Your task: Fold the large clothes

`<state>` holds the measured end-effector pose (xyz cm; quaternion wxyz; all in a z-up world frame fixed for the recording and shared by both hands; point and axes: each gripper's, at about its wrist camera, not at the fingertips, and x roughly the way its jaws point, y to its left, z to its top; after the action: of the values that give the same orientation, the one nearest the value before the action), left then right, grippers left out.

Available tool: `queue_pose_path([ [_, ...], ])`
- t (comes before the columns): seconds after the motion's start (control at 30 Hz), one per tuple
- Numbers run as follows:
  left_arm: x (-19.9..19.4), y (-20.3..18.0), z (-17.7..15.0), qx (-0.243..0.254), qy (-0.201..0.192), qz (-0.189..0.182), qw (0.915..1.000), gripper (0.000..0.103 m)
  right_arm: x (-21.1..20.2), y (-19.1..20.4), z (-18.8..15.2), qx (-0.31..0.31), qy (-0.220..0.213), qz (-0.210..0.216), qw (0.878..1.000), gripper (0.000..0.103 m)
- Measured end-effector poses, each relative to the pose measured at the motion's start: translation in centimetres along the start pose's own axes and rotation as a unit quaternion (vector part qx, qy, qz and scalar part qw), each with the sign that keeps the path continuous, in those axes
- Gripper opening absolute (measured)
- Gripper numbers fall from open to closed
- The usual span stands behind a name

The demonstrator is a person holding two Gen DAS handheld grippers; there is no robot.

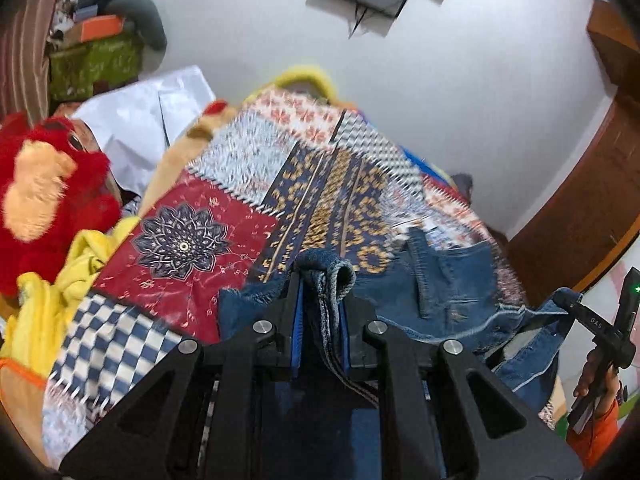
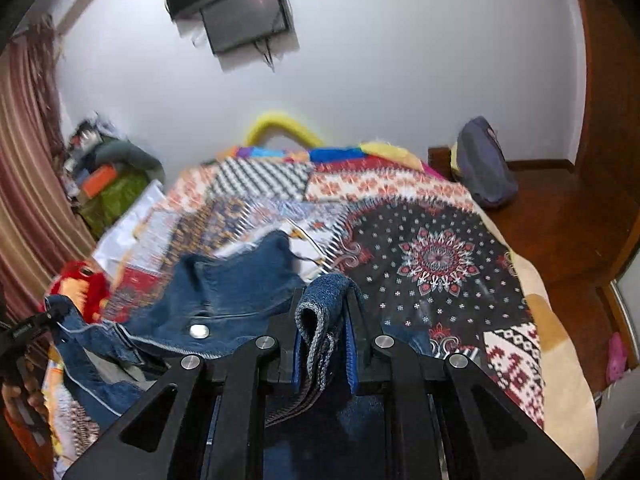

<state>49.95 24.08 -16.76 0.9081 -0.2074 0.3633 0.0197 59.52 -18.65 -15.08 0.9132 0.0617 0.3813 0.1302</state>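
Nearest the left wrist camera, a bunched edge of the blue denim jeans was clamped between the blue-padded black fingers of the left gripper, the jaws closed tight on the fold. In the right wrist view, another folded denim edge was pinched in the same way by the right gripper, its jaws fully closed on the cloth. Between the two grippers the jeans were held stretched just above the patchwork-printed bedspread, with a silver metal button seen on the waistband. The right gripper was also seen at the right edge of the left view, gripped by a hand in an orange sleeve. A red and orange plush toy and a crumpled yellow cloth were seen left of the bedspread. Farther off, a dark flat screen was mounted on the white wall.
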Motion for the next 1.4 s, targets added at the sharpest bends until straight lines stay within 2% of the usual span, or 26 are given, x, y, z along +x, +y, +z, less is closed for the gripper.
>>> queue_pose_path([
  [0.13, 5.0, 1.8, 0.1, -0.016, 0.048, 0.013, 0.9986, 0.015, 4.6, -0.7, -0.4, -0.001, 0.037, -0.02, 0.999, 0.014],
  [0.23, 7.8, 3.0, -0.6, -0.03, 0.075, 0.024, 0.9964, 0.017, 7.6, -2.2, -1.1, 0.025, 0.066, -0.016, 0.997, 0.014],
  [0.33, 9.8, 3.5, -1.1, -0.012, 0.08, 0.069, 0.9943, 0.019, 9.5, -3.7, -1.7, 0.046, 0.084, -0.011, 0.995, 0.014],
  [0.43, 10.3, 3.9, -1.3, -0.01, 0.079, 0.079, 0.9937, 0.027, 9.4, -4.1, -1.8, 0.05, 0.082, -0.009, 0.995, 0.015],
  [0.47, 10.4, 3.8, -1.4, -0.007, 0.081, 0.086, 0.993, 0.027, 9.1, -4.3, -1.6, 0.046, 0.077, -0.021, 0.996, 0.015],
  [0.5, 10.3, 3.6, -1.5, 0.0, 0.083, 0.092, 0.9923, 0.027, 8.6, -4.4, -1.4, 0.035, 0.063, -0.059, 0.996, 0.015],
  [0.57, 10.3, 3.3, -1.4, 0.01, 0.085, 0.105, 0.9909, 0.028, 7.0, -5.2, -0.7, 0.009, 0.024, -0.174, 0.984, 0.015],
  [0.6, 10.2, 3.0, -1.1, 0.014, 0.083, 0.112, 0.9901, 0.028, 6.6, -5.9, -0.4, 0.015, 0.022, -0.175, 0.984, 0.015],
  [0.67, 9.4, 2.3, -0.8, 0.023, 0.074, 0.134, 0.988, 0.031, 5.5, -8.1, -0.1, 0.051, 0.043, -0.131, 0.989, 0.015],
  [0.73, 8.5, 2.0, -0.3, 0.027, 0.065, 0.15, 0.9862, 0.043, 4.3, -9.3, -0.1, 0.063, 0.055, -0.105, 0.991, 0.015],
  [0.77, 7.5, 1.9, 0.0, 0.025, 0.056, 0.154, 0.9861, 0.044, 3.7, -9.4, -0.2, 0.059, 0.055, -0.102, 0.992, 0.015],
  [0.87, 4.6, 1.8, 1.1, 0.014, 0.041, 0.145, 0.9884, 0.054, 1.8, -8.7, -0.3, 0.035, 0.052, -0.098, 0.993, 0.015],
  [0.97, 1.9, 1.6, 1.8, 0.018, 0.026, 0.139, 0.9898, 0.065, -0.3, -7.0, -1.0, 0.011, 0.059, -0.07, 0.996, 0.015],
  [1.03, 0.1, 1.2, 2.1, 0.028, 0.021, 0.135, 0.9903, 0.08, -1.1, -5.7, -1.3, -0.004, 0.057, -0.057, 0.997, 0.015],
  [1.13, -1.2, 0.7, 1.6, 0.049, 0.032, 0.136, 0.989, 0.096, -2.1, -3.2, -1.9, -0.032, 0.057, -0.028, 0.997, 0.015],
  [1.3, -0.2, -0.2, -0.6, 0.098, 0.078, 0.146, 0.9814, 0.101, -1.0, 1.5, -2.9, -0.082, 0.078, 0.006, 0.994, 0.015],
  [1.4, 2.0, -0.3, -2.5, 0.123, 0.118, 0.15, 0.9738, 0.101, 1.2, 4.2, -4.0, -0.122, 0.104, 0.005, 0.987, 0.015],
])
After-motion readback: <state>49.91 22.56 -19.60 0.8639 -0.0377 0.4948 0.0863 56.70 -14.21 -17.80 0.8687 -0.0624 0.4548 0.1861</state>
